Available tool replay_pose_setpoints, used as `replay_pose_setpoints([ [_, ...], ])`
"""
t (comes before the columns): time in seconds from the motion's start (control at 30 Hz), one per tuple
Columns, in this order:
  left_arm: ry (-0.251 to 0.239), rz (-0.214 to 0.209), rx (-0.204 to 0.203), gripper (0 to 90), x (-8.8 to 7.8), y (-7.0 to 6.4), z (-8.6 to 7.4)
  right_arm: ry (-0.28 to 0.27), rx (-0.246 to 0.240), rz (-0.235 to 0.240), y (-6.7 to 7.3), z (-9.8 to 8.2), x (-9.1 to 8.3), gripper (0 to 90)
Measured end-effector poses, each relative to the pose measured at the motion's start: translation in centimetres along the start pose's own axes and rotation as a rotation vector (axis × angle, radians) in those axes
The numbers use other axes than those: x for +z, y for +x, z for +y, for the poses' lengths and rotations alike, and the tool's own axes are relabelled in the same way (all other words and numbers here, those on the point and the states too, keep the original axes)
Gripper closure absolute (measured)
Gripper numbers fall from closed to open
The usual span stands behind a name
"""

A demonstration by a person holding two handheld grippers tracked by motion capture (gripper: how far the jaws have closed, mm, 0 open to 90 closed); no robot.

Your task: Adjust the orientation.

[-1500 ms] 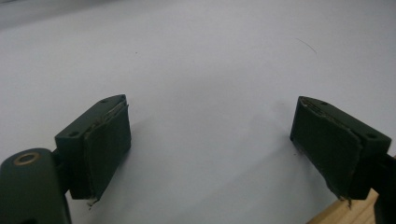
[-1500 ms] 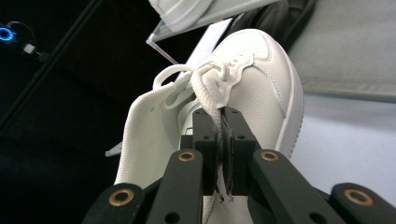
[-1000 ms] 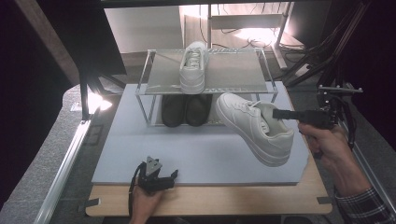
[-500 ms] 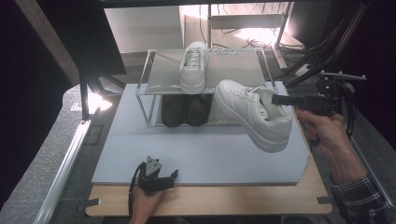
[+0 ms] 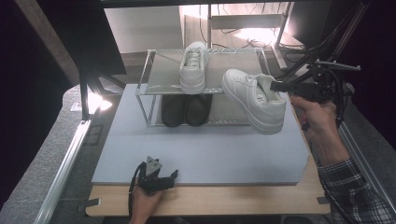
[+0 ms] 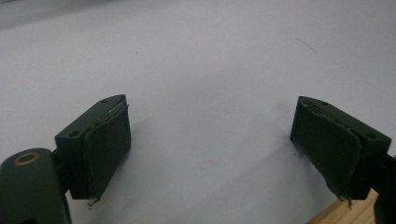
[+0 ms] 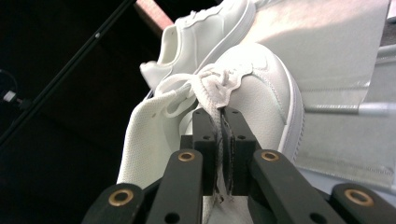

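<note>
High view shows the right gripper [image 5: 280, 86] clamped on the heel collar of a white sneaker [image 5: 254, 100], and over the past second that shoe has come up off the grey mat [image 5: 205, 149] and travelled toward the wire rack [image 5: 154, 70]; a second ago it hung low over the mat's right side, now it hangs in the air with its toe reaching the right end of the rack's upper shelf. Ahead of the gripper, on that shelf, a matching white sneaker [image 5: 194, 67] already sits, and a dark pair [image 5: 186, 109] stands on the tier below. Right gripper view confirms the grip: the jaws are pressed tight together on the fabric and lace at the shoe's opening, the shoe's body dangling beyond them. The carried sneaker tilts toe-up, though whether its sole already brushes the shelf edge is hard to tell from this angle. The lift suggests placement beside its mate comes next. Left gripper [image 5: 156, 179] rests at the near edge of the counter [image 5: 233, 200], its jaws spread wide over bare mat, grasping nothing.
</note>
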State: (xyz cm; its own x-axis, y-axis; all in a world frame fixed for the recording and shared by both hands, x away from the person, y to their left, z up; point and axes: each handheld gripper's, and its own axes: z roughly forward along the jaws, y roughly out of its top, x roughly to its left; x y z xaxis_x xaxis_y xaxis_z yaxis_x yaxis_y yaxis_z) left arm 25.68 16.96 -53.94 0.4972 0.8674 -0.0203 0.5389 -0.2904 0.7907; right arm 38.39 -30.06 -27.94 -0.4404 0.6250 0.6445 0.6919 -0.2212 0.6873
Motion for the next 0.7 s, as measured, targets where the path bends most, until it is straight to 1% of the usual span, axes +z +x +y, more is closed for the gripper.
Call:
replay_pose_setpoints([
  [0.33, 0.000, 0.000, 0.000, 12.0, 0.0, 0.0, 0.0, -0.040, 0.032, -0.027, -0.7, 1.3, 2.1, 85.3],
  [0.5, 0.000, 0.000, -0.001, 12.0, 0.0, 0.0, 0.0, -0.051, 0.034, -0.044, -0.8, 1.9, 3.4, 85.3],
  [0.7, 0.000, 0.000, 0.000, 12.0, 0.0, 0.0, 0.0, -0.066, 0.031, -0.076, -0.8, 2.5, 4.8, 85.1],
])
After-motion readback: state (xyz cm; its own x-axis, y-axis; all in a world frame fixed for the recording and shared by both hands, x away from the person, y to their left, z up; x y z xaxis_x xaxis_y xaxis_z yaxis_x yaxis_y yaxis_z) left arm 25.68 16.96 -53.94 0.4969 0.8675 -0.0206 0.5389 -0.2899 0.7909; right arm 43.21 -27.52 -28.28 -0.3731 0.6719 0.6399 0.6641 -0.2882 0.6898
